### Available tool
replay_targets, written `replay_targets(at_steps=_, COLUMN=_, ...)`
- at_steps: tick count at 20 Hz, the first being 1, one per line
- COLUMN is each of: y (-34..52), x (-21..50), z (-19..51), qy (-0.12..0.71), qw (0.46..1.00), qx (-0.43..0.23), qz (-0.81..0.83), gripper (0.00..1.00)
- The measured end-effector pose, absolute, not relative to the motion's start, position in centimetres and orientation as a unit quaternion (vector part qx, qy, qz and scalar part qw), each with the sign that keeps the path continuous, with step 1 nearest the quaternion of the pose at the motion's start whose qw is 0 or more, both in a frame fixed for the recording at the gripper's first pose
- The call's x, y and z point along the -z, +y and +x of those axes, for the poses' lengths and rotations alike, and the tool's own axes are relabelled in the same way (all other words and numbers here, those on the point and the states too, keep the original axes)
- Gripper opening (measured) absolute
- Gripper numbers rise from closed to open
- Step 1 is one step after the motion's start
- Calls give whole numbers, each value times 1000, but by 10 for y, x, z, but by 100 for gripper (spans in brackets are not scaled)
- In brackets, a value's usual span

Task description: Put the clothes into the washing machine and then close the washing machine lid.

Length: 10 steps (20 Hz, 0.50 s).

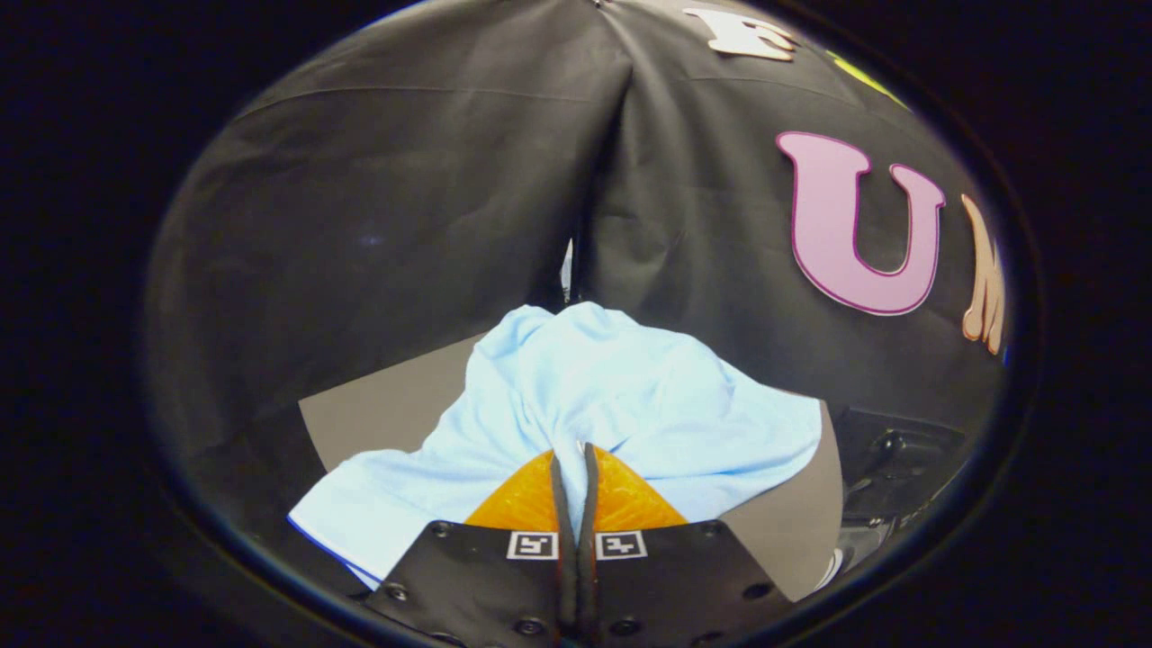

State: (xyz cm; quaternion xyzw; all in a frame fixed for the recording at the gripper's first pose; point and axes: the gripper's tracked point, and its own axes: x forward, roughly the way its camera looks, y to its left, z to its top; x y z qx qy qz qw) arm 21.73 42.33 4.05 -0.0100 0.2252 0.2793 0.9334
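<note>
A light blue garment hangs bunched up just ahead of my fingers, spreading out to both sides over a grey surface. My gripper is shut on a fold of this cloth. The orange fingers are pressed together with the fabric pinched at their tips. The cloth rises in a hump beyond the fingertips and hides what lies behind it.
The booth's black cloth wall closes off the space beyond the garment. A dark object with a knob sits low to the right of the cloth.
</note>
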Motion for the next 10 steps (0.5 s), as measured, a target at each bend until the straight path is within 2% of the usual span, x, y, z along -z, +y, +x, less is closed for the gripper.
replay_targets(at_steps=4, y=410, x=-43, z=216, qy=240, qw=930, qx=-277, qz=16, gripper=1)
replay_targets(at_steps=10, y=337, x=-65, z=210, qy=217, qw=948, qx=-228, qz=36, gripper=1)
